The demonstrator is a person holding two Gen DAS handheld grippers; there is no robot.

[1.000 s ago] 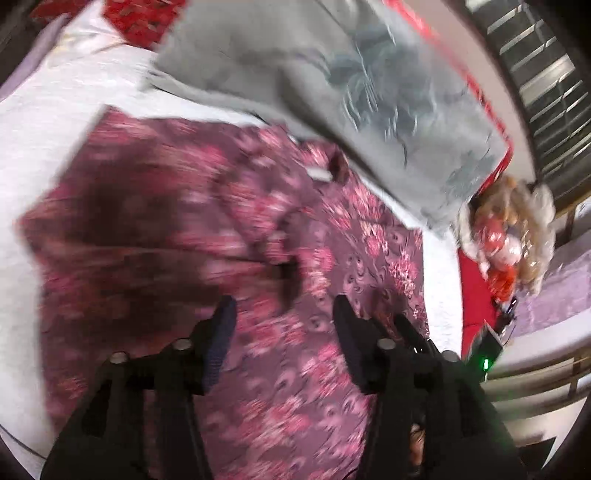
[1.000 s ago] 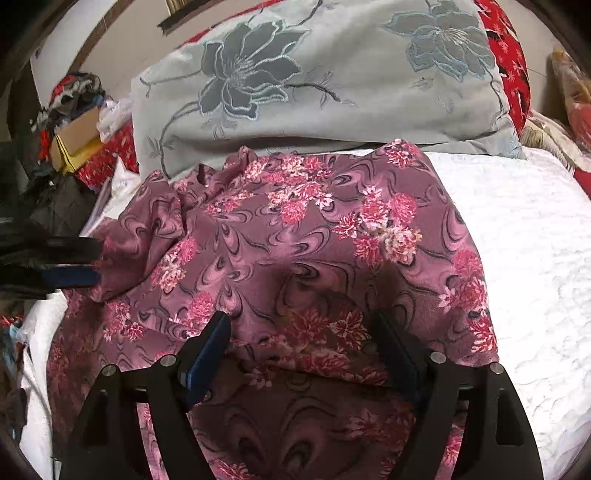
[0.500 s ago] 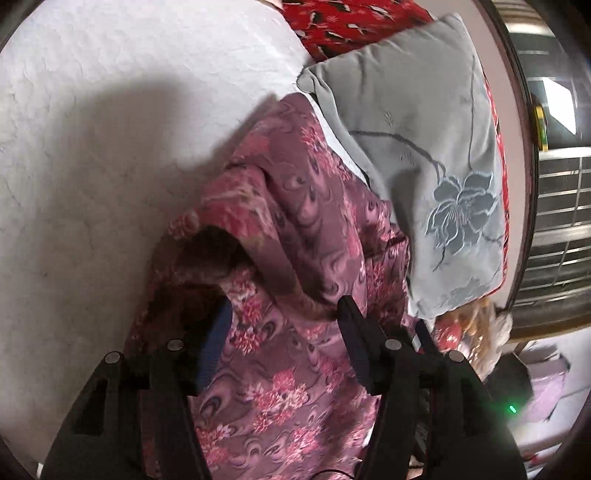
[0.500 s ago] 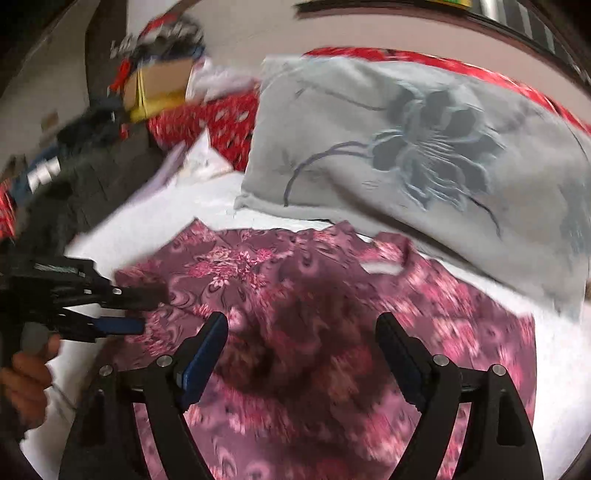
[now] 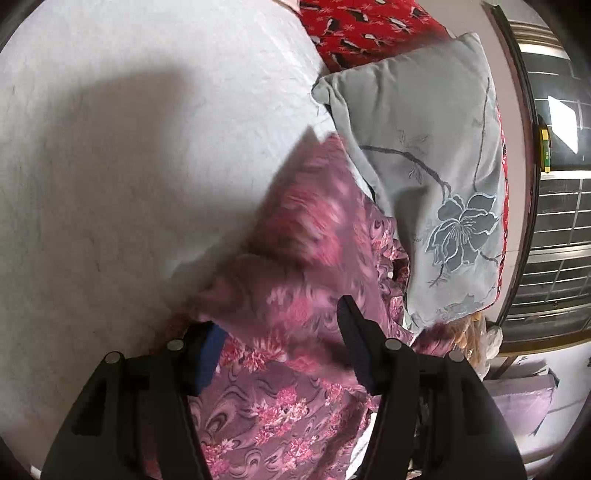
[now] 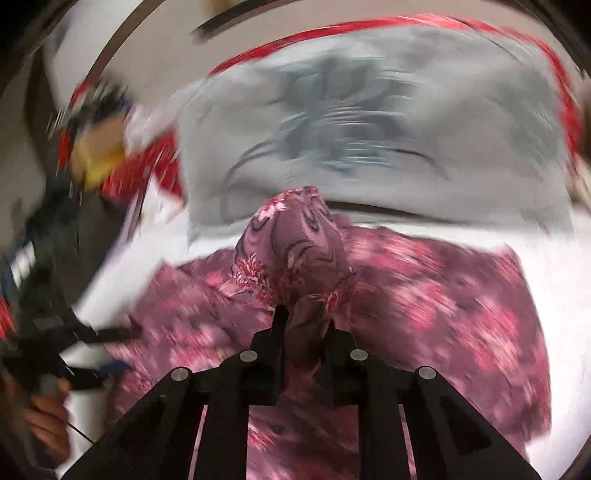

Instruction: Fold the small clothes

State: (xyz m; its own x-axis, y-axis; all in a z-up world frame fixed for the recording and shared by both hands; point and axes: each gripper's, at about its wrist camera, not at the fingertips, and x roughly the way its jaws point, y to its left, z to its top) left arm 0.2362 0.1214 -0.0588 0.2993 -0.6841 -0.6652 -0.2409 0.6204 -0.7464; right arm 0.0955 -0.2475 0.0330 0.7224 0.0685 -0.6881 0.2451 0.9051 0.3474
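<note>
Right wrist view is pretty smeared, but the right gripper (image 6: 303, 320) is easy to read: its jaws are closing and already nearly together, with a bunched fold of the purple floral garment (image 6: 295, 254) pinched between them and sticking up above the tips. The rest of that garment spreads over the white bedspread (image 6: 561, 280), with the grey flower-embroidered pillow (image 6: 369, 147) on the far side. At the left edge you can see the left gripper (image 6: 110, 349) and the person's hand (image 6: 44, 410) on its handle.

In the left wrist view, the left gripper (image 5: 279, 350) has its jaws about half apart. The floral cloth (image 5: 306, 258) runs up between them; whether the pads actually press on it, I can't tell. The same pillow (image 5: 436, 162) lies to the right of the garment, a red patterned fabric (image 5: 369, 26) at the far end, bare bedspread (image 5: 129, 166) to the left.
</note>
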